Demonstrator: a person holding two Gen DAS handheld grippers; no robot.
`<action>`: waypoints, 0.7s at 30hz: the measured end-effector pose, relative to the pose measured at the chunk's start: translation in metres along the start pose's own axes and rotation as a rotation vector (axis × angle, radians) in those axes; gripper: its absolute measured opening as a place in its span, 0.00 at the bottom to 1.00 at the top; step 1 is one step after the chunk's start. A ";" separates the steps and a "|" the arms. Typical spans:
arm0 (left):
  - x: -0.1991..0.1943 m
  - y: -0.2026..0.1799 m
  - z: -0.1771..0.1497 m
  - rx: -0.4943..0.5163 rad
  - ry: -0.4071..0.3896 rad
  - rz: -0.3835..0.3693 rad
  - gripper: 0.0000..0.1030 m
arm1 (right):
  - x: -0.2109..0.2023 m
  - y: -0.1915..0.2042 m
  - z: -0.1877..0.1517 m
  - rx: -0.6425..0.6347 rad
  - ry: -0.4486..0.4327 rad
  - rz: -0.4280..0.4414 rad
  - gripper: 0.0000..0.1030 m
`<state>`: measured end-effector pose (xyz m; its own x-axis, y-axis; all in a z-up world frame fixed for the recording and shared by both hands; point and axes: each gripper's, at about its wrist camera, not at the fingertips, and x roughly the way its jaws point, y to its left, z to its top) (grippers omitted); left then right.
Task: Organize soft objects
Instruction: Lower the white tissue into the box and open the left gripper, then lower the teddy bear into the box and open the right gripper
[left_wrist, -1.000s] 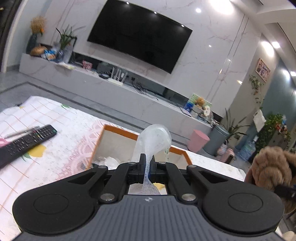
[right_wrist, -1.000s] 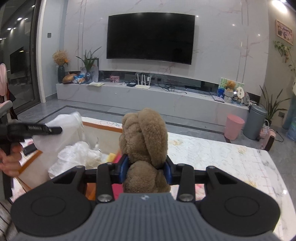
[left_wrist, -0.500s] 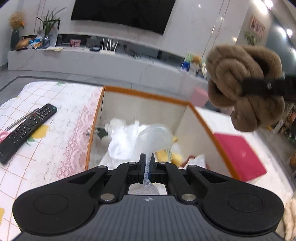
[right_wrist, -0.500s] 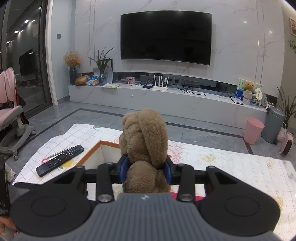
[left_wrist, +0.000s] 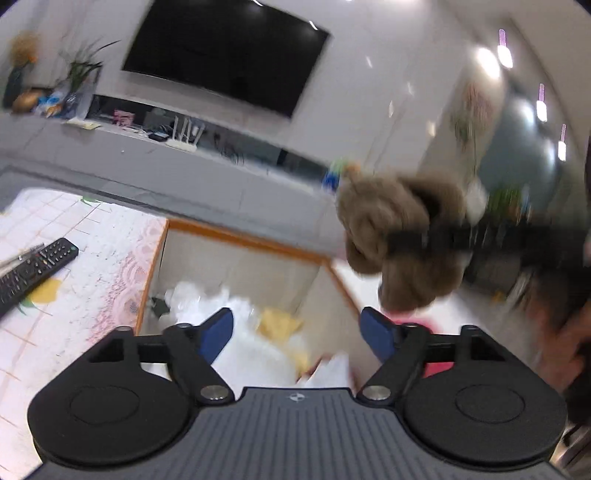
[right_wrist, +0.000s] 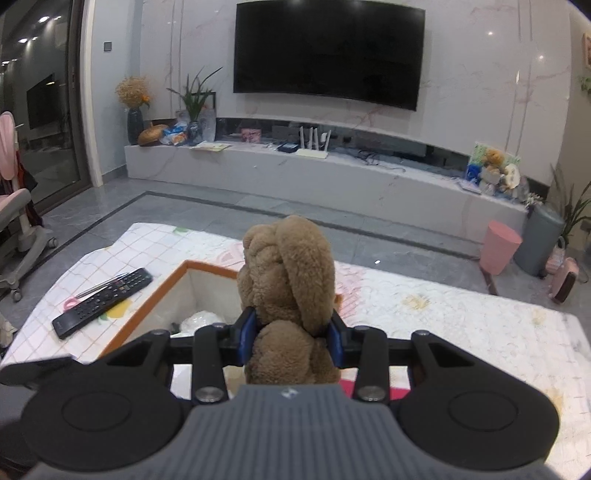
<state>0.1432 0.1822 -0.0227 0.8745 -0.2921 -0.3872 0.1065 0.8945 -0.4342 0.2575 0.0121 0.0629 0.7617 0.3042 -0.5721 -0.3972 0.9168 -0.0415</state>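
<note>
Left claw (left_wrist: 295, 328) just sprang apart, empty, over box (left_wrist: 236, 230). Right claw (right_wrist: 291, 334) pinching plush toy (right_wrist: 288, 280): carry over box centre, lower before release.

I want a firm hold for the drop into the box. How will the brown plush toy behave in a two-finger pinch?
The brown plush toy looks soft: the right gripper has squeezed it narrow between its fingers. It probably flops, since its lobes bulge and hang either side of the grip in the left wrist view. Its fuzzy pile should resist slipping.
</note>
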 end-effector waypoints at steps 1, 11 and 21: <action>-0.002 0.004 0.003 -0.036 -0.021 -0.009 0.90 | -0.002 0.000 0.000 -0.001 -0.013 -0.020 0.38; 0.002 0.023 0.013 -0.120 -0.036 0.143 0.85 | 0.036 -0.001 0.003 0.007 0.091 0.122 0.38; -0.007 0.020 0.011 -0.093 -0.034 0.095 0.88 | 0.134 0.010 -0.015 -0.020 0.386 0.161 0.38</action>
<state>0.1447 0.2057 -0.0194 0.8941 -0.1942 -0.4035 -0.0210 0.8819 -0.4710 0.3479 0.0579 -0.0264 0.4429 0.3201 -0.8375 -0.5083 0.8591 0.0596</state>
